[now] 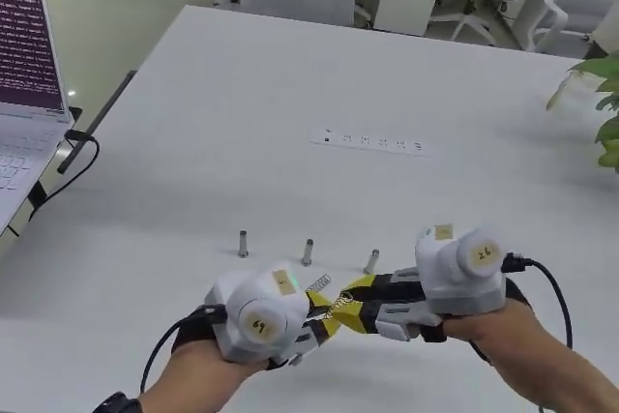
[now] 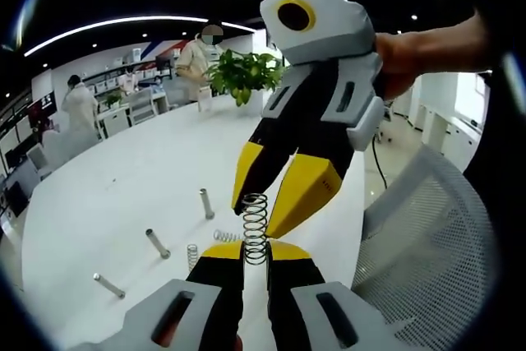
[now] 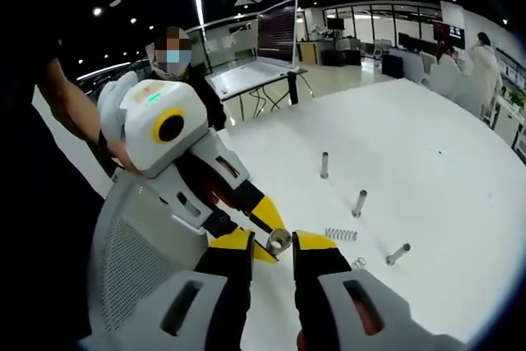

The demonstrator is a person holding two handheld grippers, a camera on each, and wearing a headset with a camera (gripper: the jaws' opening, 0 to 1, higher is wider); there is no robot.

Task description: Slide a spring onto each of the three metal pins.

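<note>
Three metal pins point(image 1: 308, 251) upright in a row on a white table point(image 1: 242, 123). Near them, on the person's side, a spring point(image 2: 256, 228) pinched by one end between the pressed-together jaws of the left gripper point(image 2: 256, 256). Around its other end, the spread jaws of the right gripper point(image 2: 256, 218). Beside the pins, two loose springs point(image 2: 226, 236) on the table.
</note>
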